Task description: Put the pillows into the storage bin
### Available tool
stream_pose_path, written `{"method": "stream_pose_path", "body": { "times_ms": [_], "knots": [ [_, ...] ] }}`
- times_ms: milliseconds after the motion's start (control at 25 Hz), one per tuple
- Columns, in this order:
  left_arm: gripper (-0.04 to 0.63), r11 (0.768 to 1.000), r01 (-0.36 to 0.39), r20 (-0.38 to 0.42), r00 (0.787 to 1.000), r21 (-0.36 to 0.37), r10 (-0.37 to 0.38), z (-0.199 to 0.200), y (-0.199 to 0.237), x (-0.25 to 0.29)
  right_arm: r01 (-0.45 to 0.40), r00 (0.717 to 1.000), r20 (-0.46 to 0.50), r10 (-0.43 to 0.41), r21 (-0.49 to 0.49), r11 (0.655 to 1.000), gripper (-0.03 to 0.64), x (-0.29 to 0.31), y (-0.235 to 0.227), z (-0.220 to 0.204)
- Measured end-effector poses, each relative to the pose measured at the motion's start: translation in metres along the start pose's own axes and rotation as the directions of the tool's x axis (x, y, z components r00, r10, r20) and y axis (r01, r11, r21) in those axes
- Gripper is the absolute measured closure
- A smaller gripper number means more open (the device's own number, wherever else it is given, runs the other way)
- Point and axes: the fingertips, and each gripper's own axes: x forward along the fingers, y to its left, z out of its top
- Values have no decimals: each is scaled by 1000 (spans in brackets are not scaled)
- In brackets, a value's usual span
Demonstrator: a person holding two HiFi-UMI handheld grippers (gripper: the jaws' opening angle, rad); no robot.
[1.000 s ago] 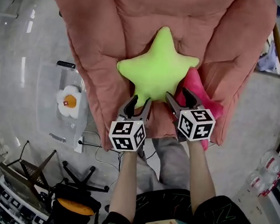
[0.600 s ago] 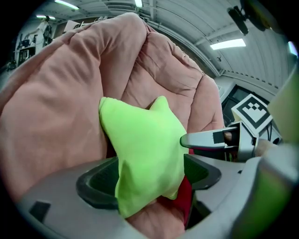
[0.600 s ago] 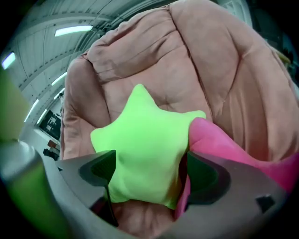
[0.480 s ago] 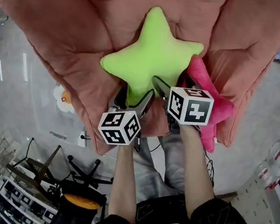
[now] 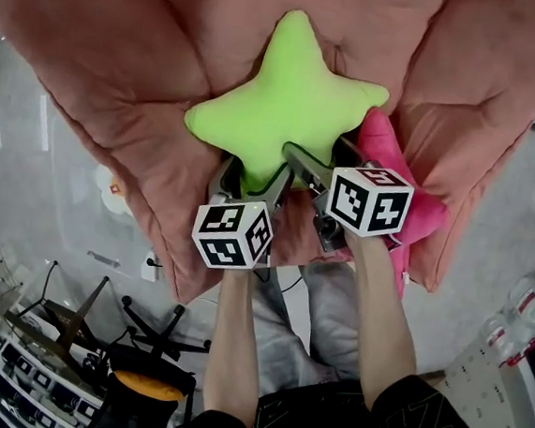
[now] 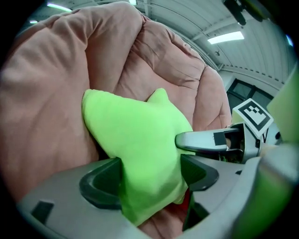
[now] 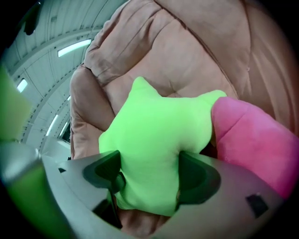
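Observation:
A lime-green star pillow lies on a big salmon padded cushion, with a pink star pillow tucked under its right side. My left gripper has its jaws round the star's lower point, and they are closing with the green fabric pinched between the pads. My right gripper is closing on the neighbouring point, whose fabric is squeezed narrow between its pads. The pink pillow sits just right of that grip. A clear bin shows partly under the cushion's left edge.
A white pillow's edge peeks out in the bin. A black star-shaped chair base and wire racks stand at lower left. Plastic bottles lie at the right. The person's legs are directly below the grippers.
Both grippers moved forward onto the green star's lower points and now have it between their jaws. The view shifted, so the cushion now hides most of the bin.

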Motion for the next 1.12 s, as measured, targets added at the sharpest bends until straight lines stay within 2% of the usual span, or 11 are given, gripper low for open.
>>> {"method": "stream_pose_path", "body": {
  "times_ms": [200, 360, 520, 880, 1120],
  "knots": [
    [255, 998, -27, 26, 999, 58, 26, 5, -12, -18, -25, 997, 68, 28, -50, 998, 310, -17, 12, 2],
    [264, 995, -55, 85, 995, 83, 48, 18, -23, -49, -55, 988, 139, 65, -76, 996, 328, -42, 35, 9],
    [262, 996, -63, 170, 984, 55, 53, 33, -35, -92, -73, 978, 180, 108, -191, 979, 328, -74, 75, 20],
    [256, 998, -69, 336, 940, 16, 59, 69, -60, -187, -112, 955, 225, 195, -336, 935, 325, -144, 161, 40],
    [254, 992, -114, 448, 886, -50, 124, 89, -35, -251, -168, 941, 190, 280, -457, 874, 325, -149, 237, 43]
  ]
}}
